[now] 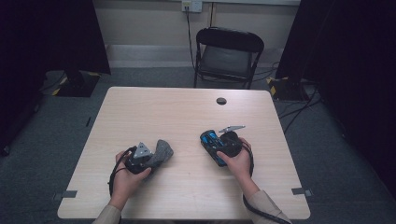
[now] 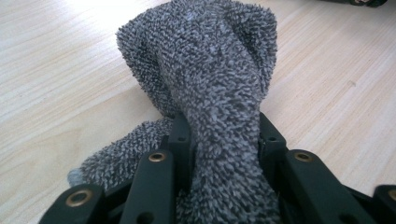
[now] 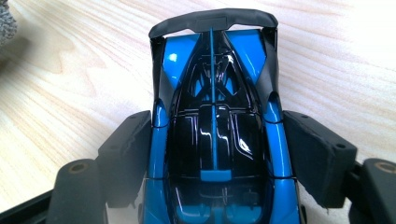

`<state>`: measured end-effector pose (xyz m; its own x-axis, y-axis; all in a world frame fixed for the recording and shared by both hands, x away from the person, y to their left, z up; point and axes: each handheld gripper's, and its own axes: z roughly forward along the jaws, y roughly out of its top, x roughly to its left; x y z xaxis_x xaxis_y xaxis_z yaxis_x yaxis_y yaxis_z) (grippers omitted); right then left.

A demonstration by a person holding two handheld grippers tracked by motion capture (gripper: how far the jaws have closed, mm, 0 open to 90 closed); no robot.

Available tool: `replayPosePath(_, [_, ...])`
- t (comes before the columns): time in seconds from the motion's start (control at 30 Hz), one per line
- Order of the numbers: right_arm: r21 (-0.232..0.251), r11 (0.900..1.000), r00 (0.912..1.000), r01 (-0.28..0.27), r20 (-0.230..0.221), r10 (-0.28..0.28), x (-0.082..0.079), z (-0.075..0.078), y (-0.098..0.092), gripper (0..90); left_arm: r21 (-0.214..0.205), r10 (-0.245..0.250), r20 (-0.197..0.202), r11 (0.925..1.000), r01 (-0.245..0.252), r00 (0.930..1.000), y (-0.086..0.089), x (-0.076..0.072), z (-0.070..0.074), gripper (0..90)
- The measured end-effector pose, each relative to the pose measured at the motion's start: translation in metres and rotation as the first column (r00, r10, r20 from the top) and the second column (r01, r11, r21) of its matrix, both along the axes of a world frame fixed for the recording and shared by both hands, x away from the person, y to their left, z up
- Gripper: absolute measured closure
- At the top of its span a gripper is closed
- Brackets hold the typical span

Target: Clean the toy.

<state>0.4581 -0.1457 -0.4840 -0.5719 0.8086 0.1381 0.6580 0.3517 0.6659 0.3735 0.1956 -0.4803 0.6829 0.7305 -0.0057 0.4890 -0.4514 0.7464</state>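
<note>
On the pale wooden tabletop (image 1: 187, 112), near the person's edge: left gripper (image 1: 148, 157) clamping a grey terry cloth (image 1: 161, 150), jaws closed hard on a bunched fold, remainder of the cloth (image 2: 205, 60) standing up ahead of the jaws and slumping onto the wood beside them. Toward the right of the tabletop: right gripper (image 1: 219, 144) holding a blue and black toy car (image 1: 211, 140), jaws pressing on both flanks of the car (image 3: 215, 121) at mid-body, rear wing pointing away from the camera, car lying low over the wood. Cloth and car sitting well apart, with bare wood between. Risks, judged from this state: glossy curved bodywork offering the pads little purchase, so likely slipping forward or twisting out if lifted or tilted quickly; pads bearing on a narrow band of the flanks, so possibly pivoting nose-down under wiping pressure. Cloth gripped by one fold only, so likely pulling free or dragging loose ends across the tabletop when rubbed against the car. Thin rear wing and its struts standing exposed, so possibly snagging in the terry loops or bending under a hard pass. Cables trailing from both grippers, possibly catching at the tabletop edge.
</note>
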Motion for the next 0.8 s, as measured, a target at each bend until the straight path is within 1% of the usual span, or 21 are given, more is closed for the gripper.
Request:
replayPosePath(0.17, [-0.001, 0.9998, 0.9998, -0.019, -0.006, 0.019, 0.0005, 0.0009, -0.0021, 26.3, -0.011, 0.004, -0.006, 0.9999, -0.004, 1.0000, 0.0004, 0.0010, -0.0003, 67.0])
replayPosePath(0.23, [-0.001, 0.9996, 0.9997, -0.026, 0.000, 0.026, 0.0002, 0.0013, -0.0028, 26.3, -0.019, 0.008, -0.008, 0.9998, -0.008, 0.9999, 0.0008, 0.0020, -0.0003, 67.0])
replayPosePath(0.43, [0.008, 0.9995, 0.9996, -0.029, -0.006, 0.029, 0.0008, 0.0009, -0.0041, 26.1, -0.013, 0.008, -0.006, 0.9999, -0.008, 0.9999, 0.0005, 0.0023, -0.0003, 67.0])
replayPosePath(0.47, [0.007, 0.9995, 0.9995, -0.030, -0.008, 0.030, 0.0010, 0.0012, -0.0041, 26.0, -0.018, 0.011, -0.009, 0.9998, -0.011, 0.9999, 0.0003, 0.0021, -0.0005, 67.0])
replayPosePath(0.57, [0.012, 0.9994, 0.9994, -0.033, -0.010, 0.033, 0.0012, 0.0021, -0.0047, 26.0, -0.008, 0.006, -0.006, 0.9999, -0.007, 1.0000, 0.0004, 0.0024, -0.0008, 67.0])
replayPosePath(0.6, [0.015, 0.9994, 0.9995, -0.031, -0.010, 0.032, 0.0013, 0.0023, -0.0051, 25.7, -0.012, 0.006, -0.009, 0.9999, -0.006, 0.9999, -0.0001, 0.0022, -0.0010, 67.0])
replayPosePath(0.8, [0.013, 0.9992, 0.9993, -0.037, 0.001, 0.037, 0.0016, 0.0046, -0.0061, 24.8, -0.017, 0.010, -0.015, 0.9998, -0.010, 0.9998, -0.0002, 0.0020, -0.0011, 67.0])
